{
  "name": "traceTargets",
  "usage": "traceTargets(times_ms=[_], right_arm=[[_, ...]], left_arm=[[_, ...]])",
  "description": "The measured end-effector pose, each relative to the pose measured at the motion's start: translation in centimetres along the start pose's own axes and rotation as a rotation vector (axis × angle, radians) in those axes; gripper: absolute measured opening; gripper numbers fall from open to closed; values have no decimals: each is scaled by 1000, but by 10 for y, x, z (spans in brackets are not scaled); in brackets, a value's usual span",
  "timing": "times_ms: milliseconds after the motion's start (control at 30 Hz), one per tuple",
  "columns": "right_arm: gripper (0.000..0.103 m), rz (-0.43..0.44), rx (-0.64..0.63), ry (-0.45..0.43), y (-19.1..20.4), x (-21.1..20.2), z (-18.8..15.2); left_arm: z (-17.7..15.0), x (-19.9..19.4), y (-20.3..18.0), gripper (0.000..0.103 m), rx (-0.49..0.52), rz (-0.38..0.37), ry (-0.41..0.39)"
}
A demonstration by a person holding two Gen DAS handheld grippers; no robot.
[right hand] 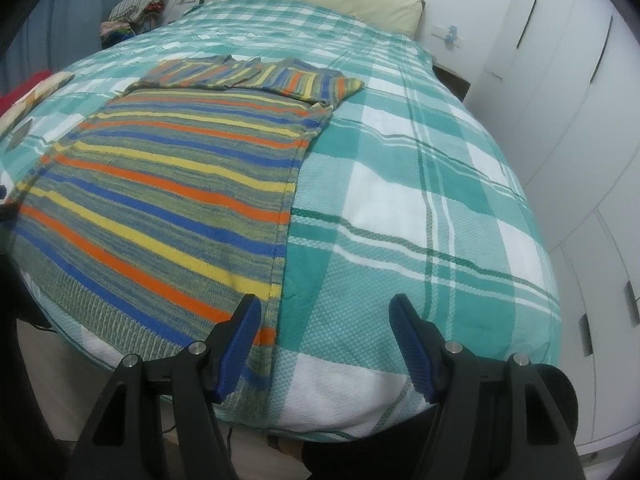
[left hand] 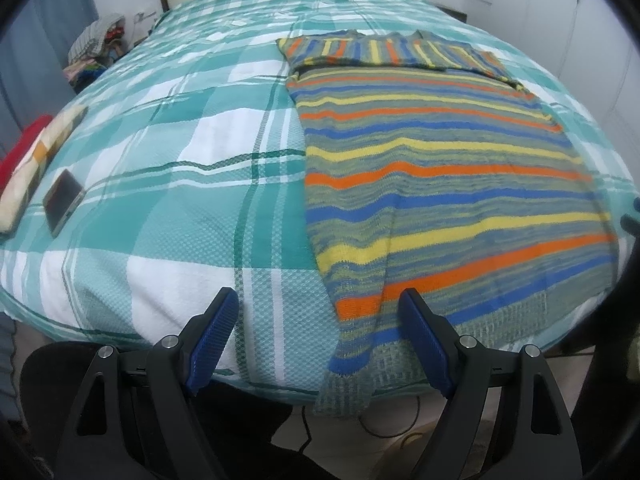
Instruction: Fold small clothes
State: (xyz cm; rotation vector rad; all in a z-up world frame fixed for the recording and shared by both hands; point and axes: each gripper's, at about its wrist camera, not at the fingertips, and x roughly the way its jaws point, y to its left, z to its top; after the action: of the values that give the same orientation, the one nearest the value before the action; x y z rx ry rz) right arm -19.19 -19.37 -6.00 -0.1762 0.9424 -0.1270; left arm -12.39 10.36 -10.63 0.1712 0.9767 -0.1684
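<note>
The bed with the teal-and-white checked cover (left hand: 168, 208) carries the knitted sweater striped in orange, yellow, blue and grey-green (left hand: 448, 184), spread flat with its sleeves folded across the far end. Judged step: preparing the next fold. The next move calls for gripping the near hem corners. The left tongs (left hand: 320, 336) and right tongs (right hand: 326, 338) hover released, empty, each straddling a near hem corner.

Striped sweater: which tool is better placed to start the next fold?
Probably both together, but the left tool has the edge: open, it straddles the striped sweater's near-left hem corner and hanging sleeve. The right tool, also open, sits at the sweater's right edge, mostly over the plaid bedspread.
</note>
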Motion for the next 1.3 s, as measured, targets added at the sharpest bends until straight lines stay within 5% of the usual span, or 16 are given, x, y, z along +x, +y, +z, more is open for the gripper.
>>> traceTargets(times_ms=[500,600,700,867,933,967,1000,1033,1300], right_arm=[[66,37,-7,8,1,-1,-2],[66,111,25,49,-12,-3,-7],[66,302,105,142,-23,2,-15],[65,418,178,248,-26,27,-19],[56,489,205,279,-25,36,-21],[45,518,206,300,-22,40,-22],[18,546,196,322,-18,44,-23],[4,560,189,333,-15,46,-24],[5,685,291,226,-46,28,16]], left_arm=[[-3,-2,-1,84,16,-5,19],[-9,-3,-4,84,20,-97,66],[-12,0,-13,80,39,-139,96],[-11,11,-26,53,77,-160,157],[-10,13,-28,46,77,-154,175],[-10,14,-28,32,75,-151,181],[-10,15,-26,21,69,-152,190],[-9,16,-23,6,55,-168,203],[38,-13,16,5,-70,-364,135]])
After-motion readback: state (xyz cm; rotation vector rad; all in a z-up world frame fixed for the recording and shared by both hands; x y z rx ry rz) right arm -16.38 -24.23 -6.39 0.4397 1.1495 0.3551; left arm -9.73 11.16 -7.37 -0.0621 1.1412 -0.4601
